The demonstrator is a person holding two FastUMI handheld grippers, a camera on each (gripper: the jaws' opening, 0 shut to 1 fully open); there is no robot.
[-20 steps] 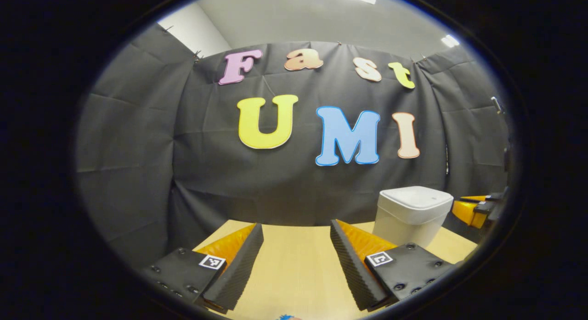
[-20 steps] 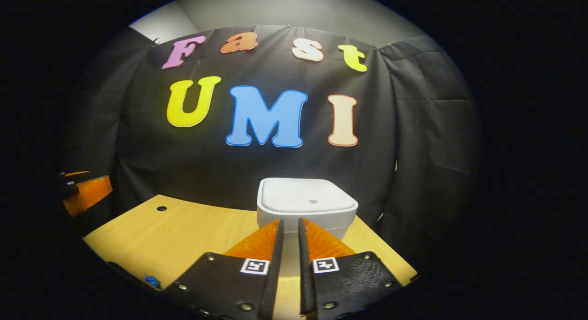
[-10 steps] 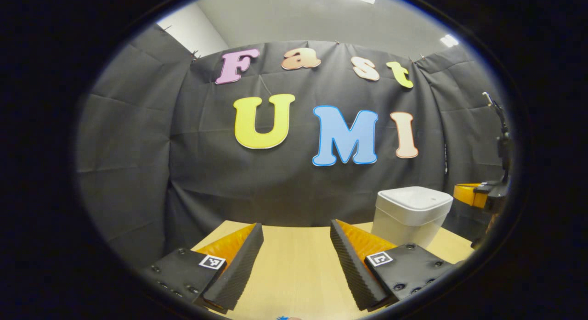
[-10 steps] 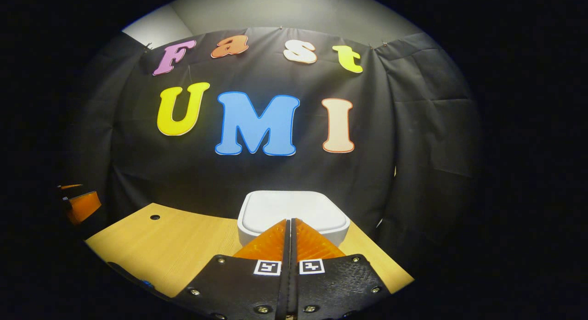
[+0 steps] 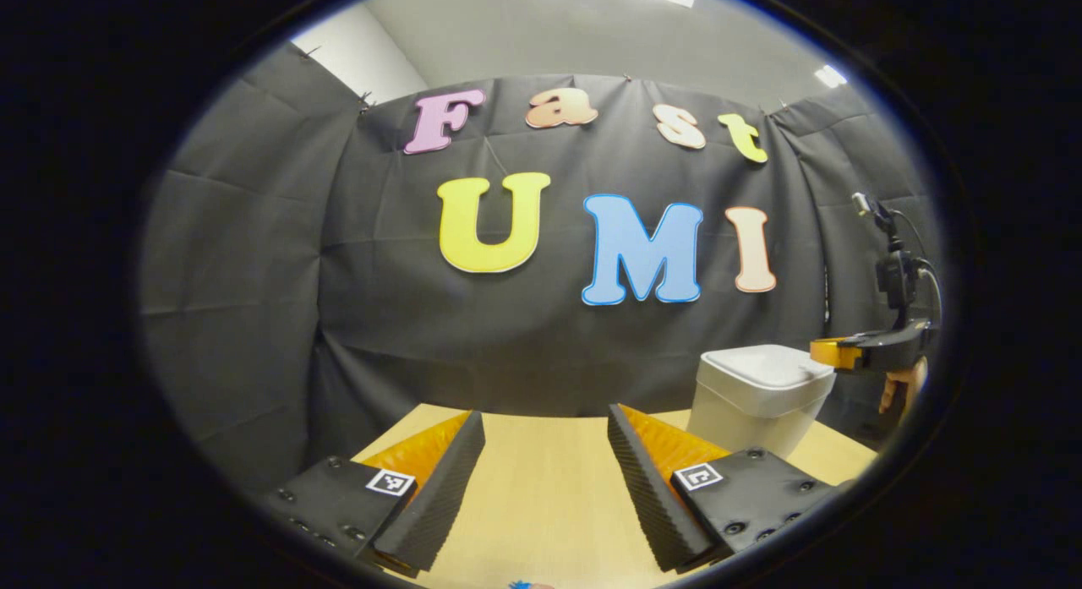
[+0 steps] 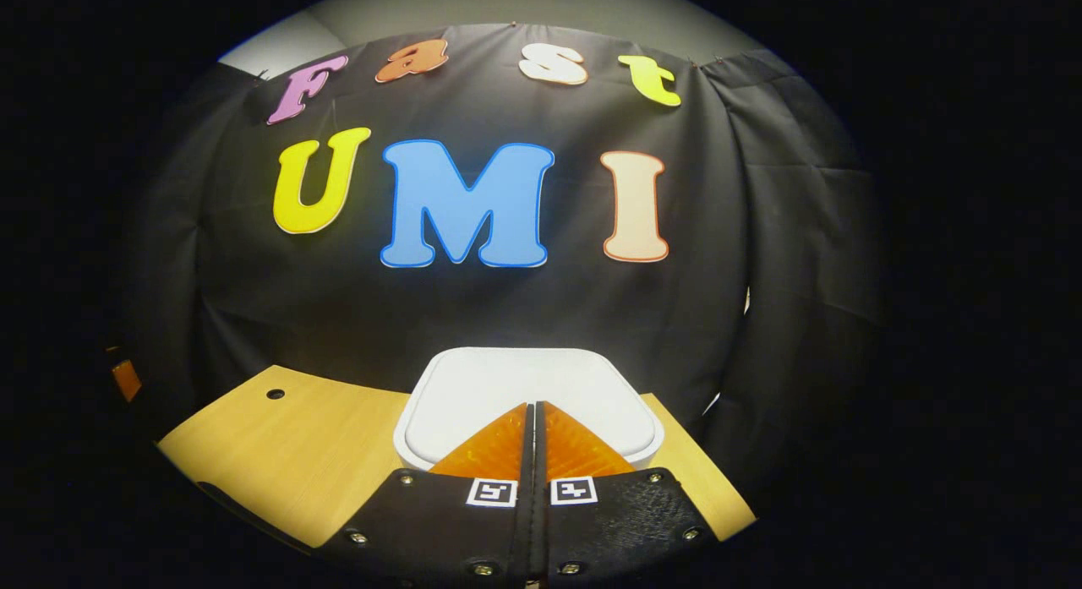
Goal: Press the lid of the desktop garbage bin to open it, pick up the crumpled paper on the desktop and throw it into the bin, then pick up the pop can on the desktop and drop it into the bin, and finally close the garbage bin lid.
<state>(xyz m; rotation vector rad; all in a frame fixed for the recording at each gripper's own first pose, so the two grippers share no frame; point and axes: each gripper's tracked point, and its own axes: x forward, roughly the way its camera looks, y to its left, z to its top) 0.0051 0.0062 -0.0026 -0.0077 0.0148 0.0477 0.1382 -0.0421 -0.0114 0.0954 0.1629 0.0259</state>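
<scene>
The white bin (image 5: 756, 403) stands on the wooden table at the right of the left gripper view, its lid (image 6: 528, 384) down. My right gripper (image 6: 532, 407) is shut with nothing between its fingers, and its tips are over the front part of the lid. In the left gripper view the right gripper (image 5: 827, 351) reaches in level from the right, at the lid's far edge, held by a hand (image 5: 901, 388). Whether it touches the lid I cannot tell. My left gripper (image 5: 545, 416) hovers open over bare table, left of the bin.
The light wooden table (image 6: 279, 454) has a small round hole (image 6: 275, 394) near its back left. Black cloth walls close in the back and sides. A scrap of something blue (image 5: 524, 584) peeks in at the bottom edge of the left gripper view.
My right gripper shut its fingers and moved forward over the bin lid, which now looms larger. The left gripper stayed open and nearly still.
</scene>
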